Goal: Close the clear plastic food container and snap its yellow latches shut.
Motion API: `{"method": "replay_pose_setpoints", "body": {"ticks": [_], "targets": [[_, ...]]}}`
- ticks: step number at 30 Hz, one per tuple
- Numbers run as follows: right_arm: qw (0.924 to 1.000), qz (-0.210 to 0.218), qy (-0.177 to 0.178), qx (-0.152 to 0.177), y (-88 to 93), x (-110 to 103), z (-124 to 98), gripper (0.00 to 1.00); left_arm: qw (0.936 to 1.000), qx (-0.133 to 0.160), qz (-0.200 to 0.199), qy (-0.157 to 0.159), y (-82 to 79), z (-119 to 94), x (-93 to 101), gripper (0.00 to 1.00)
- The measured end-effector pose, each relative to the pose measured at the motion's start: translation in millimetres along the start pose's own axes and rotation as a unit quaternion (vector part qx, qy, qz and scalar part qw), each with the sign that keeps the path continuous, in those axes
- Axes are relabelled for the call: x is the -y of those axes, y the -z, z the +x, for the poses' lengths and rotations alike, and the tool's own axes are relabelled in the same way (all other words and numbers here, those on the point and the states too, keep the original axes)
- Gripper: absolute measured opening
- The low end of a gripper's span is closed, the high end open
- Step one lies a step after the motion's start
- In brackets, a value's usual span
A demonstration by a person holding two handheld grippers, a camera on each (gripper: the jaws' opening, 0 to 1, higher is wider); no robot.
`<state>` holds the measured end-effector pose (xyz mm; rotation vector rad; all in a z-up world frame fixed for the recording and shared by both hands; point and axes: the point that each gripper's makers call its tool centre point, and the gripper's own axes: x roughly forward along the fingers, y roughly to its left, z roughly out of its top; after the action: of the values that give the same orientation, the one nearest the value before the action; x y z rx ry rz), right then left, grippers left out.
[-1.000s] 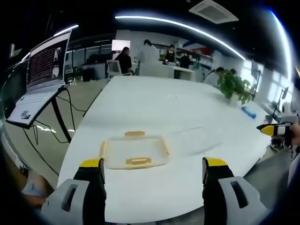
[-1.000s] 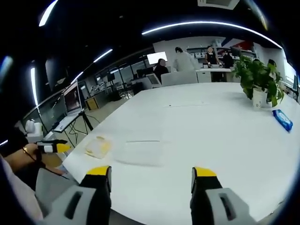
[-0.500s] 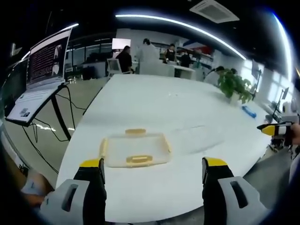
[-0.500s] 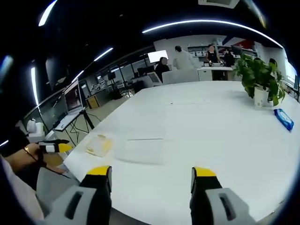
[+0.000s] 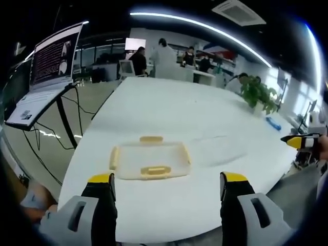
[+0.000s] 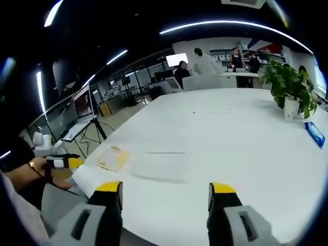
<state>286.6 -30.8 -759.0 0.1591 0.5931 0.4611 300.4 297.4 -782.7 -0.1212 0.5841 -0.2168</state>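
Worktop (image 5: 169, 110) carries lid (image 5: 148, 162), clear container (image 5: 218, 150), plant (image 5: 258, 93); both hand-held grippers (image 5: 167, 185) (image 6: 165, 196) spread apart, holding nothing.

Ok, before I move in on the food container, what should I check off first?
1. Left claw open and holding nothing: ok.
2. Right claw open and holding nothing: ok.
3. Clear plastic piece with yellow latches flat on the white table, ahead of the left claw: ok.
4. Second clear plastic piece joined to it: not ok, it lies beside it, apart.
5. Yellow latches snapped shut on both pieces: not ok.
6. Which piece is lid and which is base: cannot tell.
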Motion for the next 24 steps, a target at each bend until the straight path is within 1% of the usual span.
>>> {"method": "replay_pose_setpoints", "body": {"ticks": [10,13,17,19,22,24], "targets": [[0.9997,-0.008,-0.021,-0.008,-3.4,-17.8,17.7,0.66,0.9999,-0.005,-0.015,-0.004,1.7,6.5,-12.8,0.82],[0.9995,-0.009,-0.029,-0.008,-4.4,-25.7,24.7,0.66,0.9998,-0.012,-0.005,-0.014,2.6,8.8,-18.3,0.8],[0.9992,-0.01,-0.038,-0.011,-4.2,-35.3,32.7,0.65,0.9997,-0.008,-0.013,-0.017,-0.2,13.1,-24.4,0.78],[0.9982,-0.024,-0.053,-0.017,-3.7,-43.9,39.2,0.65,0.9996,-0.007,-0.02,-0.018,-1.1,16.0,-27.4,0.77],[0.9974,-0.032,-0.061,-0.02,-6.0,-50.6,47.0,0.65,0.9994,-0.007,-0.03,-0.015,-1.2,21.6,-30.6,0.76],[0.9971,-0.036,-0.065,-0.018,-10.2,-54.1,52.0,0.65,0.9995,-0.009,-0.027,-0.013,-1.6,23.7,-31.0,0.74]]}}
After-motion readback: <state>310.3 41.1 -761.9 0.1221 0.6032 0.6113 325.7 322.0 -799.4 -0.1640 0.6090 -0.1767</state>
